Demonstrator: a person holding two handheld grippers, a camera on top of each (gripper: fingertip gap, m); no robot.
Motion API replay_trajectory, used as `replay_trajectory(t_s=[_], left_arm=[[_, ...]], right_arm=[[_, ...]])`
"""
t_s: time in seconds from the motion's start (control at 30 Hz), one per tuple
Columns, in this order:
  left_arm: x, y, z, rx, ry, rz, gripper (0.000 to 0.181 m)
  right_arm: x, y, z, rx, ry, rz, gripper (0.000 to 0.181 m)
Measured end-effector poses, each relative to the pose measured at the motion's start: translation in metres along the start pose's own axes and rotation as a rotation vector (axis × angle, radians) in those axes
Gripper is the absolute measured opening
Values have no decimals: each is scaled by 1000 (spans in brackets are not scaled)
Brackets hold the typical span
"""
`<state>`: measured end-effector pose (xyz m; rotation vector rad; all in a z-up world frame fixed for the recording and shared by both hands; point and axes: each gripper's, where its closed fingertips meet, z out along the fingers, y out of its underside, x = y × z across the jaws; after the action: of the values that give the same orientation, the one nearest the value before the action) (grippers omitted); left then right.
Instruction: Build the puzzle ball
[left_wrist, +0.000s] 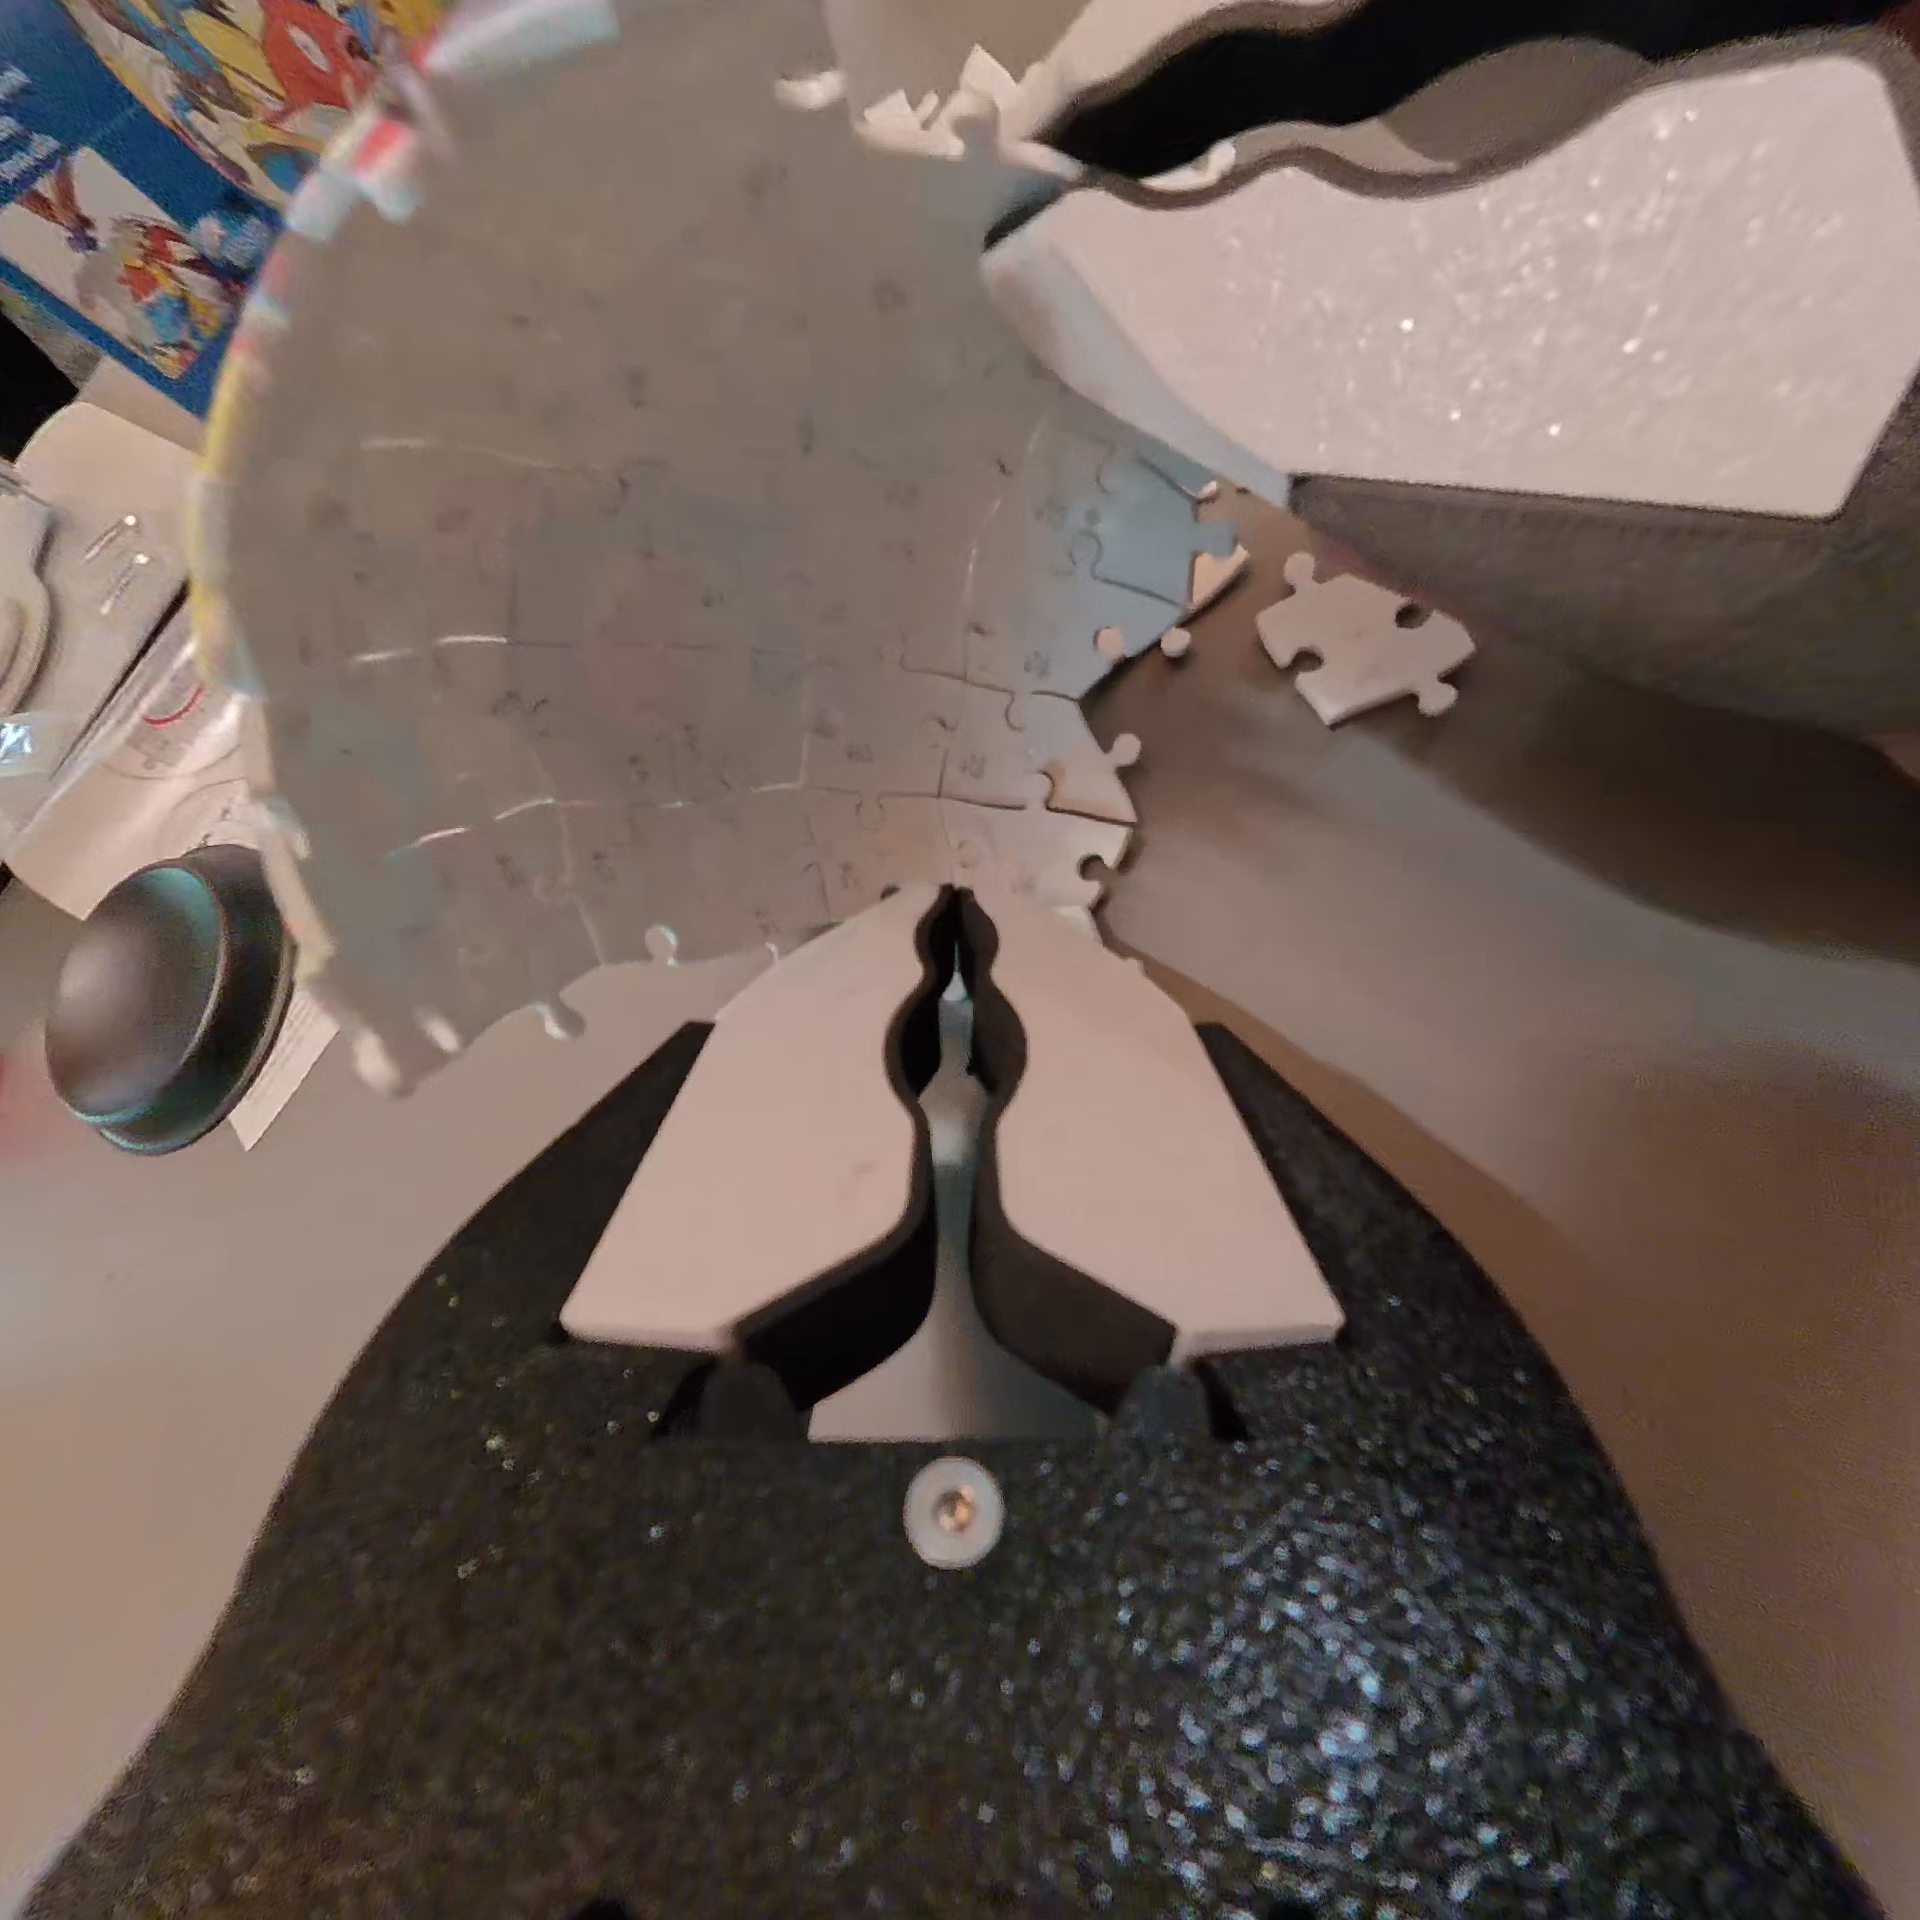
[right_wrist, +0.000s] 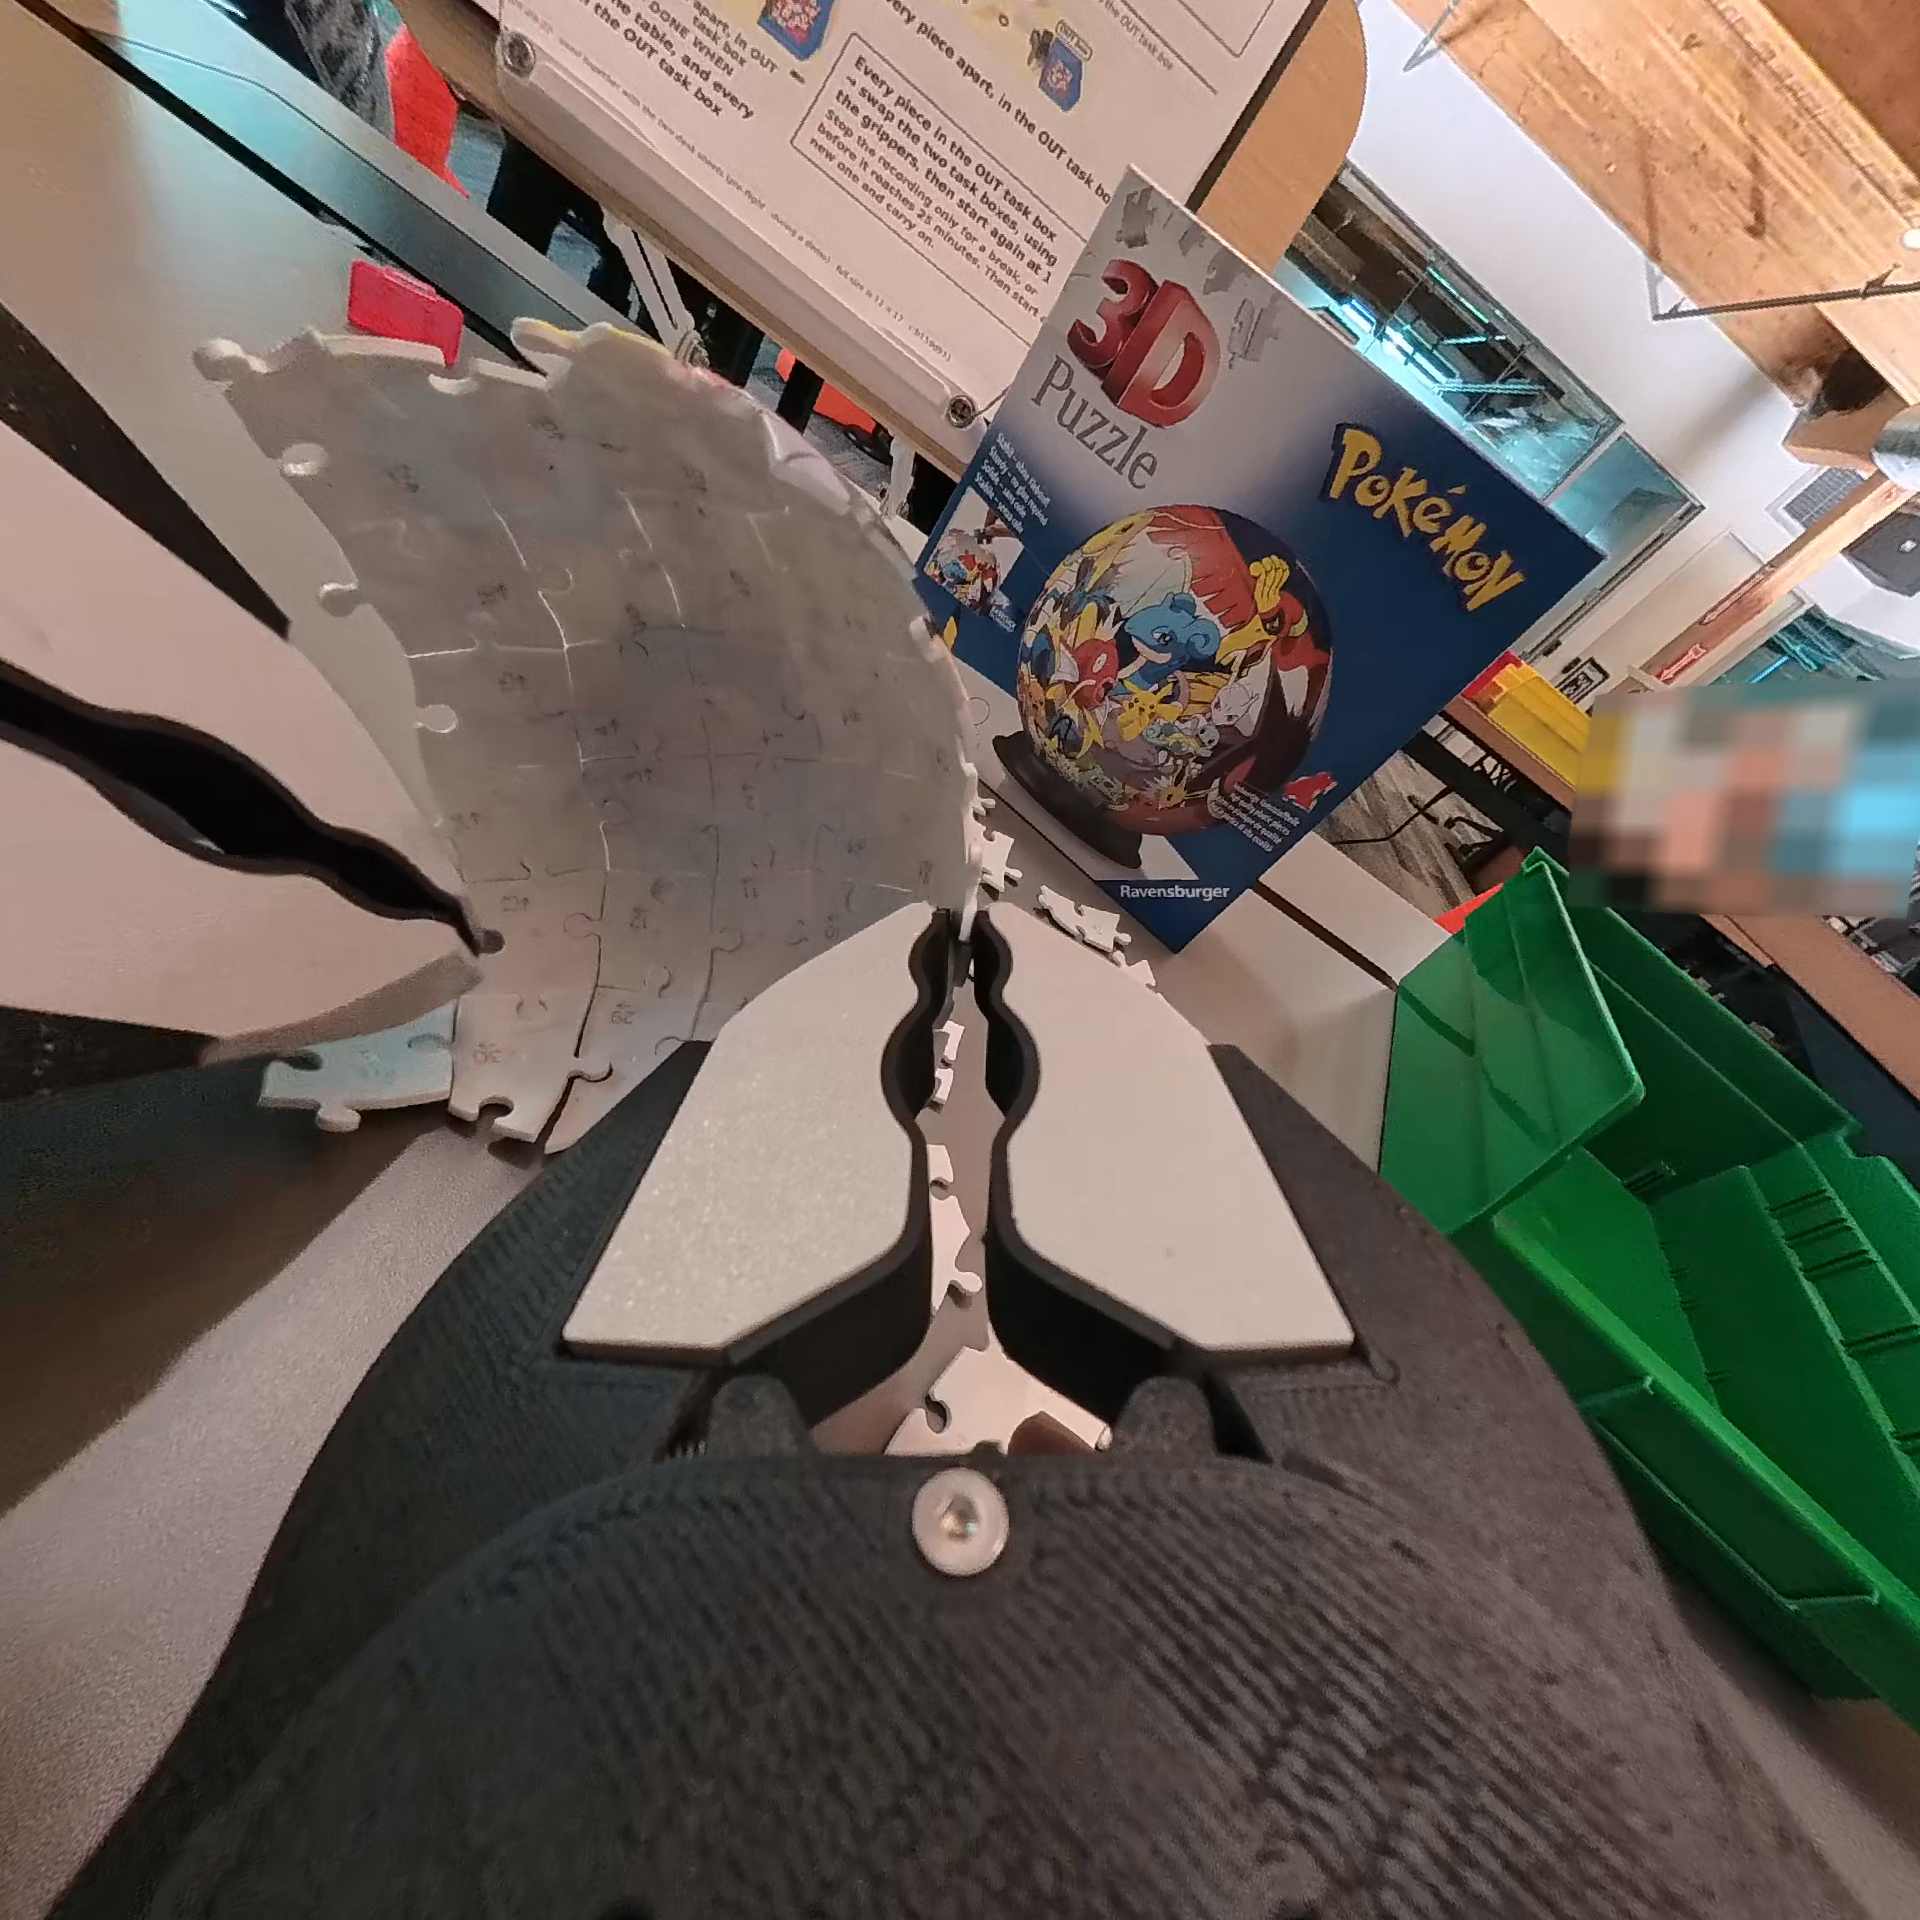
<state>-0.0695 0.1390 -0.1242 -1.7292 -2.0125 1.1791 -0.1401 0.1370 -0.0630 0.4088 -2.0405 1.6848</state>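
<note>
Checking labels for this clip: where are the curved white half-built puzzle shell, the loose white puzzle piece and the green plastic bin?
curved white half-built puzzle shell (left_wrist: 623, 540), left wrist view, inner face.
loose white puzzle piece (left_wrist: 1361, 649), left wrist view, its middle.
green plastic bin (right_wrist: 1714, 1299), right wrist view, side wall.

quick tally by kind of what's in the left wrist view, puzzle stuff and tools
tools: 2 (left tool, right tool)
curved puzzle shell: 1
loose flat piece: 1
black round stand: 1
puzzle box: 1
total: 6
</note>
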Motion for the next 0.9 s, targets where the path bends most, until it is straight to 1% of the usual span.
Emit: replay_trajectory(t_s=[0.13,0.3,0.47,0.63,0.8,0.9], left_arm=[[9,4,-1,-30,35,62,0],[15,8,5,-57,40,112,0],[15,8,7,-65,60,121,0],[15,8,7,-86,95,95,0],[13,6,6,-61,74,143,0],[8,-3,3,-15,52,116,0]], right_arm=[[0,0,0,-2,1,-1,4],[0,0,0,-1,0,0,4],[0,0,0,-2,0,-1,4],[0,0,0,-3,0,-2,4],[0,0,0,-3,0,-1,4],[0,0,0,-2,1,-2,4]])
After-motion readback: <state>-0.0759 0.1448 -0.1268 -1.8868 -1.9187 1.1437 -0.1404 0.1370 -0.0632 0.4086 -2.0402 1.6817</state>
